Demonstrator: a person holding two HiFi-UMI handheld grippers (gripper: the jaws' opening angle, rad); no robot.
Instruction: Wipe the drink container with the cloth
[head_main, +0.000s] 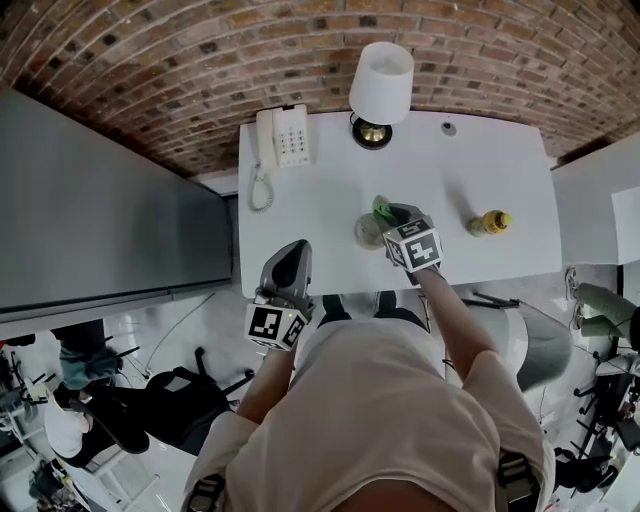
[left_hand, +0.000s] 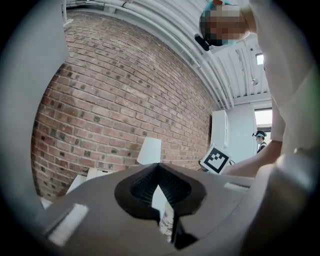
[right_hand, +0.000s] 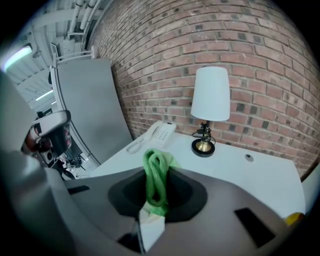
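Observation:
My right gripper is shut on a bunched green cloth over the middle of the white table. Just left of it stands a pale round container. A small yellow-capped drink bottle lies further right, apart from both grippers. In the right gripper view the cloth stands up between the jaws of the right gripper, with a white tag below it. My left gripper hovers at the table's front left edge. It looks shut, holding nothing.
A white lamp and a corded phone stand along the back of the table by the brick wall. A grey partition runs along the left. Office chairs and clutter crowd the floor at both lower corners.

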